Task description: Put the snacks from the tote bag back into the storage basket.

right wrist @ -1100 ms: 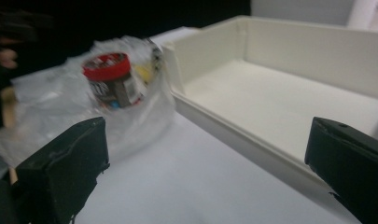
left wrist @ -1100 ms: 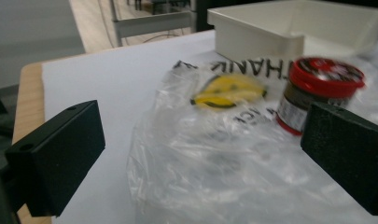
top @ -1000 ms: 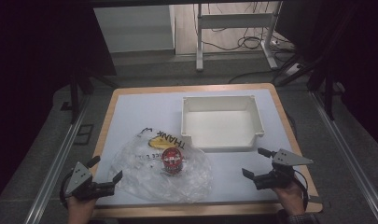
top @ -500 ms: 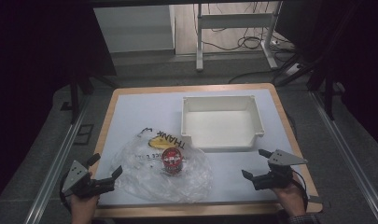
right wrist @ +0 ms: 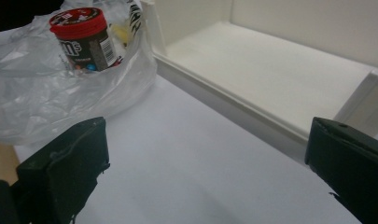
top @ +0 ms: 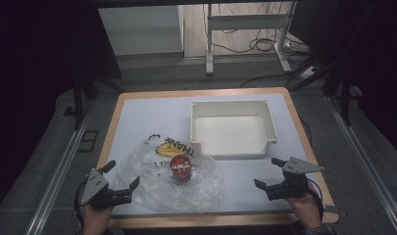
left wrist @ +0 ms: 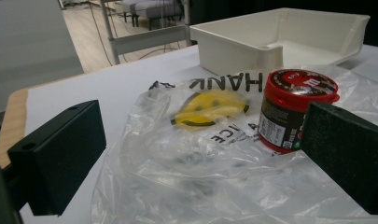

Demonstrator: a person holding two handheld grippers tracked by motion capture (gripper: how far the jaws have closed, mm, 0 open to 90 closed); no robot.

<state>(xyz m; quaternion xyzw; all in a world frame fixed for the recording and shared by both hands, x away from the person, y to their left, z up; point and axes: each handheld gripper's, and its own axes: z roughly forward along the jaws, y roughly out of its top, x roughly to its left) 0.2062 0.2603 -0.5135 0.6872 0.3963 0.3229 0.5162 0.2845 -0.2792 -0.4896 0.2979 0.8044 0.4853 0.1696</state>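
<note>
A clear plastic bag (top: 174,181) printed with black letters and a yellow smiley lies on the white table, front left of centre. Inside it stands a red-lidded candy jar (top: 181,168), upright (left wrist: 296,109) (right wrist: 83,39). My left gripper (top: 121,176) is open at the bag's left edge, jaws wide on either side of the crumpled plastic (left wrist: 200,177), holding nothing. My right gripper (top: 268,173) is open near the front right, over bare table, pointing toward the bag (right wrist: 51,98) and the tray's front wall.
A white open tray (top: 234,148) sits empty at the back right of centre, its near rim (right wrist: 233,109) just ahead of my right gripper. The table's wooden edge (top: 206,221) runs along the front. A metal frame and cables stand beyond the table.
My left gripper has shifted slightly right and forward toward the bag's edge. The right gripper has barely moved. Bag and jar lie as before.
</note>
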